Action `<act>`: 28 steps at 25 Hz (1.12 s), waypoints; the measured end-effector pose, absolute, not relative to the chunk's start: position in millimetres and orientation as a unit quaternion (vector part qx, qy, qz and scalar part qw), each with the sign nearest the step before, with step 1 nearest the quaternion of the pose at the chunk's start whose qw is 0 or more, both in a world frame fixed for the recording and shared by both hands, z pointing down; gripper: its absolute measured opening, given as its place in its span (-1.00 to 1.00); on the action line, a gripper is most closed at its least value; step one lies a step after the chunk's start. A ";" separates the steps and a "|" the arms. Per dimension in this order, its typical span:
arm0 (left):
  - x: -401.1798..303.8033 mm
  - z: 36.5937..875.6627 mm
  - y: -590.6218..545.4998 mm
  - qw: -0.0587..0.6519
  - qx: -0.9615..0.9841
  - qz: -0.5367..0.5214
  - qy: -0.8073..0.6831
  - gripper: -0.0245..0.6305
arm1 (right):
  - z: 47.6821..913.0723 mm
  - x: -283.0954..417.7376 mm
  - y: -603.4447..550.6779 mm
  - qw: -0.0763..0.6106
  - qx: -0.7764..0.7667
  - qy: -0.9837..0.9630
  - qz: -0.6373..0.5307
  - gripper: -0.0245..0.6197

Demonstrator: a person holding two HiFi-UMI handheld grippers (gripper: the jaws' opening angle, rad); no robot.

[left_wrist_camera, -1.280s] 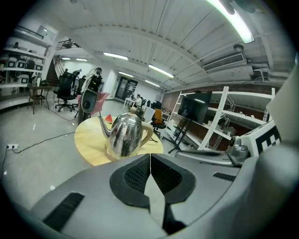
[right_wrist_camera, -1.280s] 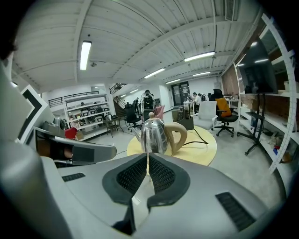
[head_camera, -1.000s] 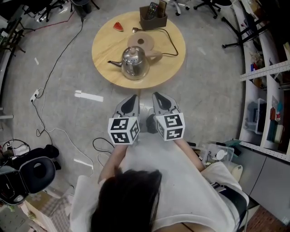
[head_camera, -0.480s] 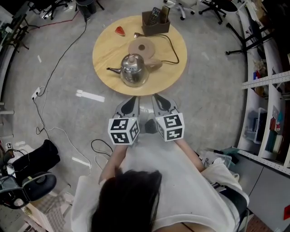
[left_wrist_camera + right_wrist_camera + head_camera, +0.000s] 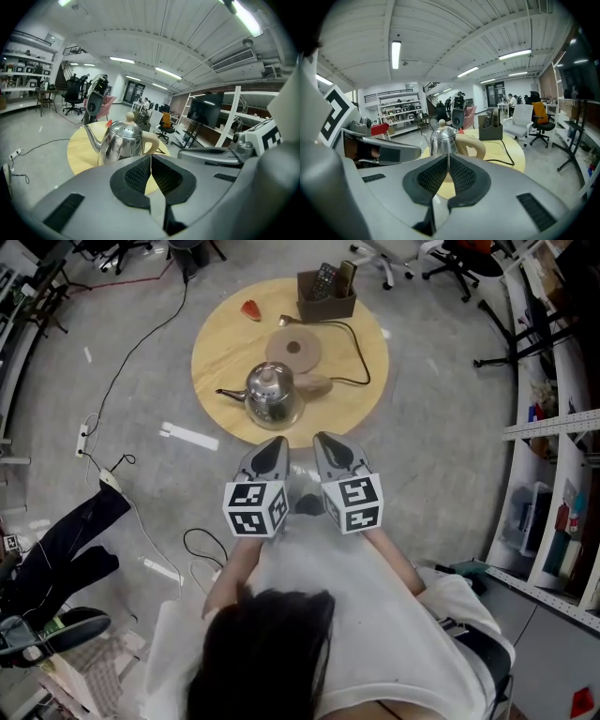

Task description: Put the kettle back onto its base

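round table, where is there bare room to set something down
The left side of the round table is bare, between the red wedge and the kettle spout. A smaller patch lies at the near right rim, outside the cable. The middle and far edge are crowded: base, remote holder.

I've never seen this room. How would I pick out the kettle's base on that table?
Find the round wooden table. Near its middle, just beyond the steel kettle as the person sees it, lies the base. It is the only flat disc there, pale tan with a dark spot at its centre.
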State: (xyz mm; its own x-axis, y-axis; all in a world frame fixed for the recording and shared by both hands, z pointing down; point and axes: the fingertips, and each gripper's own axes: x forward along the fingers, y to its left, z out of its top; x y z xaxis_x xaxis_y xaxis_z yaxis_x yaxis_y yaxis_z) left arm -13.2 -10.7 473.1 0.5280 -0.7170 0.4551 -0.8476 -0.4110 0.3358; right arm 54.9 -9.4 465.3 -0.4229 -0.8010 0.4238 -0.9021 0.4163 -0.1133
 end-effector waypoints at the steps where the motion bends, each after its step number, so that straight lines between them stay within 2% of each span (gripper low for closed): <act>1: -10.9 472.4 -11.9 0.268 0.832 0.121 -0.471 -0.84 | 463.4 56.3 -12.1 0.152 0.514 -0.829 0.161 -0.83; 28: 15.8 463.2 -34.1 0.268 0.823 0.096 -0.492 -0.84 | 461.1 83.8 -39.2 0.151 0.491 -0.845 0.149 -0.83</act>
